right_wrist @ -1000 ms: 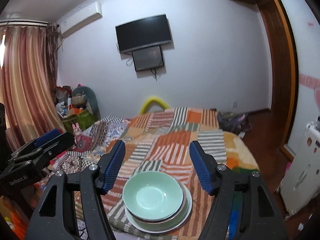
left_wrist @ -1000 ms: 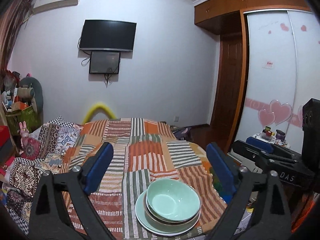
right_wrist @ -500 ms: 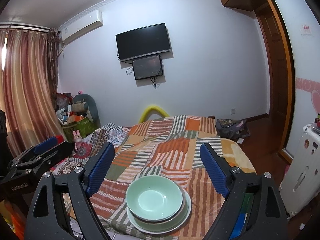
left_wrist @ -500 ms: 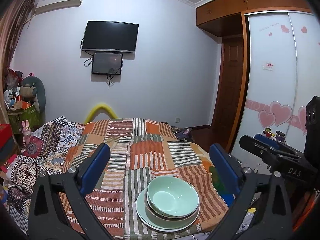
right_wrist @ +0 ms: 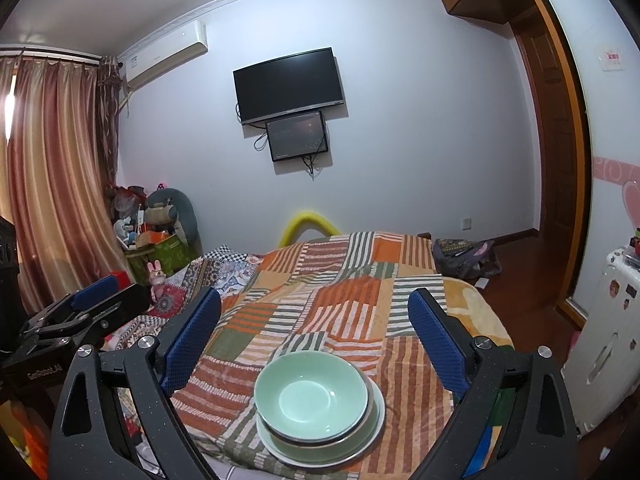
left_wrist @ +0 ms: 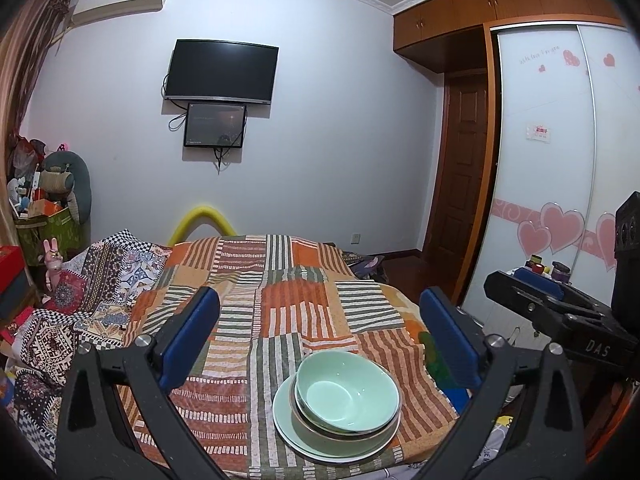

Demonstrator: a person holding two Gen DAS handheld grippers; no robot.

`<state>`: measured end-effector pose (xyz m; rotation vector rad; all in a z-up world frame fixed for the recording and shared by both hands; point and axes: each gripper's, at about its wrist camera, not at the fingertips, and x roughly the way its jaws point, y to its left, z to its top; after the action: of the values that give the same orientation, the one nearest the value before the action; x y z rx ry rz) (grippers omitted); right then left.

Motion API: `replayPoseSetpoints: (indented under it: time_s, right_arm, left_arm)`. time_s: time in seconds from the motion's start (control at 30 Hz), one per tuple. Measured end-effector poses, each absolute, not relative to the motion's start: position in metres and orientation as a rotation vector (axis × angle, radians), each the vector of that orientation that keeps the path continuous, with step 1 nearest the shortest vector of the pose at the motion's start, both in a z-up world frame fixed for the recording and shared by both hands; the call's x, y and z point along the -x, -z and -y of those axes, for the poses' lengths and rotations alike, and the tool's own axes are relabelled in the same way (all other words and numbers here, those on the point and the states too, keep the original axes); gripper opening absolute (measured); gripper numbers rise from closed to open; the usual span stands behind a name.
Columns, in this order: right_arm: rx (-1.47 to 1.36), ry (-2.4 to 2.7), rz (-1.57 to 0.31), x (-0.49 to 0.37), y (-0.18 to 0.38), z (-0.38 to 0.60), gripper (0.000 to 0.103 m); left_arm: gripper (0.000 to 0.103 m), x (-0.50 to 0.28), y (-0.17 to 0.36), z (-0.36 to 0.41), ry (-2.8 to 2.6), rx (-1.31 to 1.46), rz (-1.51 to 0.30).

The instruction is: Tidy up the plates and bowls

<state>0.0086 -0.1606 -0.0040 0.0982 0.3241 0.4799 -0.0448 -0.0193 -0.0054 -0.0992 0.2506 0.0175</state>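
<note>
Green bowl [left_wrist: 347, 395] stacked on plate [left_wrist: 294, 434] atop striped blanket [left_wrist: 280, 300] (both grippers' jaws wide, holding nothing).

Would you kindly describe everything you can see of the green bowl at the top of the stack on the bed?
The green bowl is pale celadon, glossy like glazed ceramic, round with a wide flaring rim and a small flat bottom. It is empty, upright and looks intact. It nests in a darker-rimmed dish, which rests on a pale plate, all near the front edge of the striped patchwork blanket. Neither the left gripper nor the right gripper touches it; both are open above it.
</note>
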Motion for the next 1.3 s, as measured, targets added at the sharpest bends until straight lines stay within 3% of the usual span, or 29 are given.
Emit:
replayPoseSetpoints:
  time_s: [0.17, 0.3, 1.3]
  right_arm:
    - [-0.100, -0.478, -0.326, -0.0083, 0.0032, 0.1612, 0.094]
    - [-0.107, -0.467, -0.320, -0.0064, 0.0033, 0.1629, 0.103]
    - [-0.103, -0.459, -0.339, -0.0108, 0.0015, 0.1650, 0.103]
  left_arm:
    - [0.102, 0.0436, 0.0058, 0.0195, -0.014, 0.099, -0.251]
    - [0.103, 0.0419, 0.0058, 0.0198, -0.009, 0.099, -0.254]
    - [0.103, 0.0394, 0.0089, 0.0195, -0.006, 0.112, -0.262]
